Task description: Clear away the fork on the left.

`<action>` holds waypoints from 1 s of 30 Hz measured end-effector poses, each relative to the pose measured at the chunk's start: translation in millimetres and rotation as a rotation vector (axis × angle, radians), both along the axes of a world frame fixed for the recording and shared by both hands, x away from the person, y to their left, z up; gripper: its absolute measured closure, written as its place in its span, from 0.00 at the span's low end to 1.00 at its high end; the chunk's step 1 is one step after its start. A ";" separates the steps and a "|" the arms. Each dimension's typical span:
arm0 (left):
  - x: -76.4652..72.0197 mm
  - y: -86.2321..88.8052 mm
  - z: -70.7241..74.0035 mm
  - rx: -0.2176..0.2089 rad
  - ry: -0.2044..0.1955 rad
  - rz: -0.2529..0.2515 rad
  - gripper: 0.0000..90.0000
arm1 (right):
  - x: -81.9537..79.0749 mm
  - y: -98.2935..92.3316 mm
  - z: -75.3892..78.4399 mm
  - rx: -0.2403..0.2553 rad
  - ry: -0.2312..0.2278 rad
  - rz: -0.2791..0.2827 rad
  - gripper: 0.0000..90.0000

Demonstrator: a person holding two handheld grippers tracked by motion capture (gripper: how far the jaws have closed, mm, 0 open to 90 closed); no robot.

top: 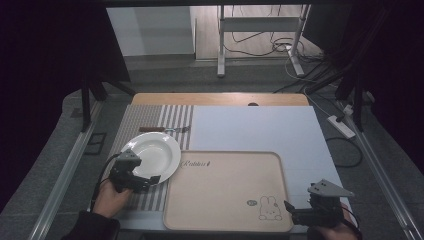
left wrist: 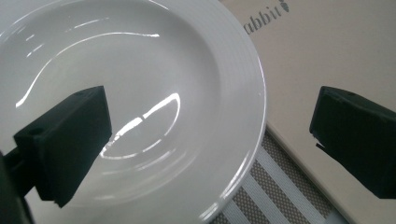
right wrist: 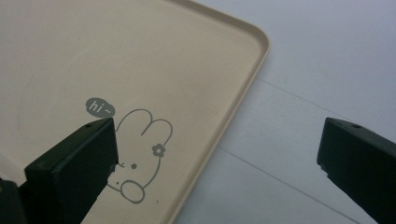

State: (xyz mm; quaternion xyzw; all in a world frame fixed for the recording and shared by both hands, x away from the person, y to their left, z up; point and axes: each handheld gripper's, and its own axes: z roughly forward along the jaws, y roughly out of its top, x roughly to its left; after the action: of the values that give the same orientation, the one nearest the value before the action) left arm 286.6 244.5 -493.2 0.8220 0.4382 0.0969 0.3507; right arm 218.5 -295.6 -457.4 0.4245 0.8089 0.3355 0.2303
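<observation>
High view: the plate (top: 152, 156) lies at the left centre of the frame on a striped mat (top: 150, 120), its right rim just beside the left edge of the tray (top: 227, 192). The left gripper (top: 145, 181) sits at the plate's lower rim, jaws apart. The right gripper (top: 290, 209) waits at the lower right, over the tray's lower right corner, jaws apart. A knife (top: 162, 129) lies on the mat above the plate.

Left gripper view: 1 jaw stands over the plate (left wrist: 140, 93) bowl at the left of the frame, the other over the tray (left wrist: 327, 51) at the right, so the rim falls between them. The step in hand appears to be gripping the plate. Lower until 1 jaw passes under the rim, centre the rim in the gap, then close slowly; the glazed surface will likely slip under a shallow bite.

Right gripper view: both jaws stand wide apart, holding nothing, above the rabbit drawing (right wrist: 140, 154) near the tray (right wrist: 140, 56) corner. Keep this gripper outside the plate's likely path onto the tray
</observation>
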 end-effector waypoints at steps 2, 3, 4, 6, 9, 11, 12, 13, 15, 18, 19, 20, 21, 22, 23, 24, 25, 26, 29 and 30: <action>5.3 -2.1 -0.5 0.011 0.001 -0.007 0.00 | 0.0 0.1 -0.1 -0.001 0.001 0.001 0.00; 8.0 -3.1 -0.8 0.014 0.001 -0.010 0.00 | 0.1 0.2 -0.2 0.000 0.000 0.001 0.00; 10.8 -4.0 -1.1 0.015 0.003 -0.013 0.00 | 0.1 0.2 -0.2 0.000 0.001 0.002 0.00; 16.2 -5.8 -1.9 0.015 0.006 -0.016 0.00 | 0.1 0.4 -0.5 0.000 0.001 0.002 0.00; 24.6 -7.5 -2.7 0.022 0.007 -0.022 0.00 | 0.1 0.4 -0.4 -0.002 0.003 0.004 0.00; 29.9 -8.8 -3.6 0.023 0.006 -0.028 0.00 | 0.1 0.5 -0.5 -0.002 0.004 0.005 0.00; 32.4 -9.7 -3.9 0.025 0.004 -0.031 0.00 | 0.1 0.5 -0.5 -0.002 0.004 0.006 0.00; 34.9 -10.4 -4.0 0.029 0.002 -0.034 0.00 | 0.1 0.6 -0.5 -0.002 0.005 0.005 0.00; 39.6 -12.2 -3.8 0.036 -0.001 -0.038 0.00 | 0.2 0.7 -0.6 -0.002 0.006 0.006 0.00; 47.4 -14.3 -3.8 0.030 -0.004 -0.047 0.00 | 0.2 0.8 -0.7 -0.004 0.007 0.008 0.00; 50.0 -15.2 -4.1 0.026 -0.005 -0.048 0.00 | 0.2 0.9 -0.7 -0.005 0.008 0.008 0.00; 52.8 -15.6 -4.1 0.030 -0.008 -0.052 0.00 | 0.2 0.9 -0.7 -0.005 0.008 0.008 0.00; 55.5 -16.4 -4.4 0.031 -0.010 -0.050 0.00 | 0.2 0.9 -0.7 -0.006 0.008 0.009 0.00; 58.4 -17.2 -4.7 0.029 -0.009 -0.048 0.00 | 0.2 0.9 -0.7 -0.006 0.008 0.010 0.00; 61.1 -17.9 -4.7 0.026 -0.008 -0.046 0.00 | 0.2 0.9 -0.8 -0.006 0.008 0.010 0.00; 66.3 -19.1 -4.4 0.026 -0.011 -0.047 0.00 | 0.1 0.9 -0.8 -0.006 0.008 0.010 0.00; 66.3 -19.1 -4.4 0.026 -0.011 -0.047 0.00 | 0.1 0.9 -0.8 -0.006 0.008 0.010 0.00; 68.6 -19.8 -4.0 0.028 -0.011 -0.048 0.00 | 0.1 0.8 -0.7 -0.007 0.008 0.010 0.00; 75.4 -21.8 -3.1 0.030 -0.013 -0.049 0.00 | 0.0 0.7 -0.8 -0.006 0.008 0.011 0.00; 77.7 -22.5 -3.2 0.027 -0.012 -0.049 0.00 | 0.0 0.7 -0.8 -0.007 0.008 0.011 0.00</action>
State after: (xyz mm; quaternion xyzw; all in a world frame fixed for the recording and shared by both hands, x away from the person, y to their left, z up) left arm 364.3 222.0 -496.4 0.8366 0.4142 0.0992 0.3445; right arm 218.6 -294.9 -458.2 0.4206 0.8132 0.3323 0.2267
